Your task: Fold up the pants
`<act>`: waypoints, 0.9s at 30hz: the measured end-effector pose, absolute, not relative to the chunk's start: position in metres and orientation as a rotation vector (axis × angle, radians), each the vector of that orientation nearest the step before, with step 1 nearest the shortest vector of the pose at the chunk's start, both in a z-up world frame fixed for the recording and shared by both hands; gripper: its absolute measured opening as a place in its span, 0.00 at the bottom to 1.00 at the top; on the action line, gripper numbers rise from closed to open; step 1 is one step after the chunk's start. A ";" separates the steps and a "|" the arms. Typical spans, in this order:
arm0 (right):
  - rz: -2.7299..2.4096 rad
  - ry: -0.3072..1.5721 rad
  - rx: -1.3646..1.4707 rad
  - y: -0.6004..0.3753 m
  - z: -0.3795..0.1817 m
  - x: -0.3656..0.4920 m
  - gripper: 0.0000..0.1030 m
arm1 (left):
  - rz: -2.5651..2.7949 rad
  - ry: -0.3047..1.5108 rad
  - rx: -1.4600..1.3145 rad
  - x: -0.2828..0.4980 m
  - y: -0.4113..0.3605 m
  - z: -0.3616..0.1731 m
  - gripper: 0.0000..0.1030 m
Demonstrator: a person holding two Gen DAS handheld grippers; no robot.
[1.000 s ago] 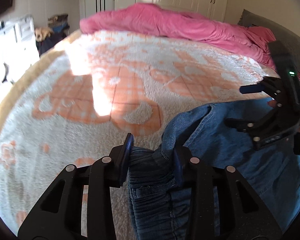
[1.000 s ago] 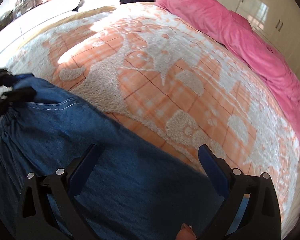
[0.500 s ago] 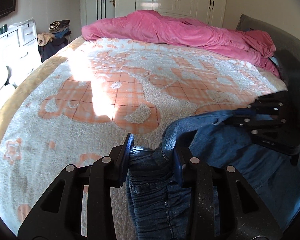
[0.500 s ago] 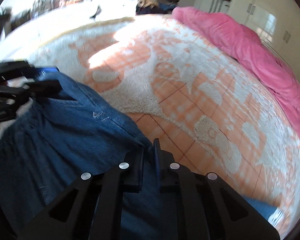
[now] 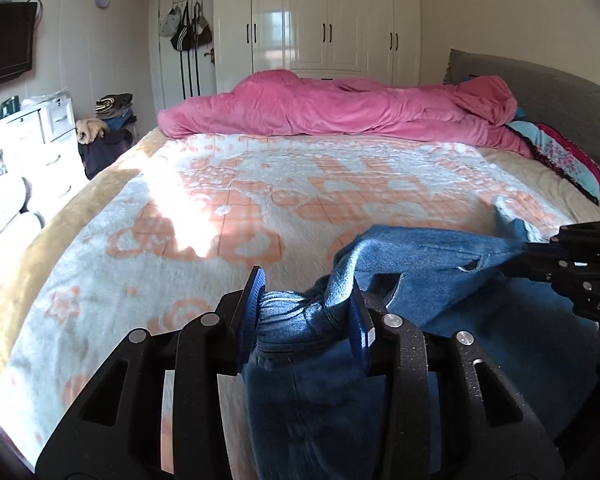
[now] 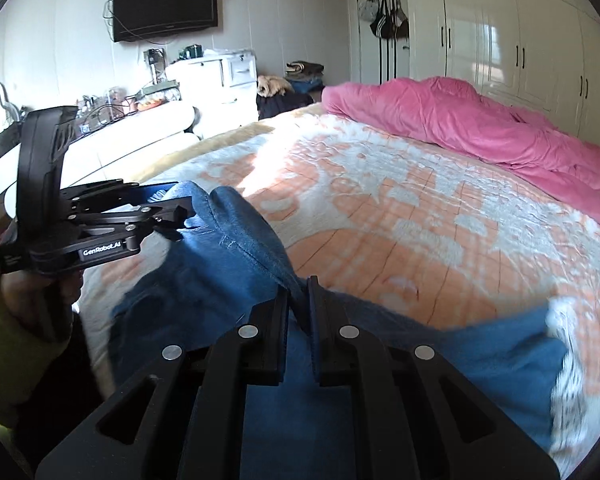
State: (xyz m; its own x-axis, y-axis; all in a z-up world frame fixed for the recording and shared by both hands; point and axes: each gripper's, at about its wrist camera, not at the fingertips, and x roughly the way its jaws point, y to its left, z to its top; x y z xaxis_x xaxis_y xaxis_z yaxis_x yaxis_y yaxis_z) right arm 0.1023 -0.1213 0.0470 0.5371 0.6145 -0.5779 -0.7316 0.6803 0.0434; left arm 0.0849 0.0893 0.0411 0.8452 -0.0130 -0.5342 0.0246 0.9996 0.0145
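Observation:
Blue denim pants (image 5: 420,248) lie at the near edge of the bed, their waist end lifted off the blanket and stretched between both grippers. My left gripper (image 5: 305,292) has the bunched elastic waistband between its blue pads; its jaws are opening slightly while the pads still press the cloth. My right gripper (image 6: 298,292) is shut on a thin folded edge of the pants (image 6: 220,280). Across the cloth, the left gripper (image 6: 180,216) shows at the left of the right wrist view, and the right gripper (image 5: 528,256) at the right edge of the left wrist view.
The bed carries a white and orange plush blanket (image 5: 220,208) with a sunlit patch. A pink duvet (image 5: 340,112) is heaped along the far side, below a grey headboard (image 5: 540,88). A white dresser (image 5: 40,132) stands left. A green sleeve (image 6: 4,340) is on the arm behind the left gripper.
The right gripper went from wide open to shut on the pants' edge. Both grippers then rose and drew the waist end up off the blanket; the cloth now hangs taut between them.

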 end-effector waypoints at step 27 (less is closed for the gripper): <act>1.023 0.782 -0.274 -0.116 -0.021 -0.029 0.11 | -0.009 0.809 -0.104 -0.024 0.120 -0.004 0.49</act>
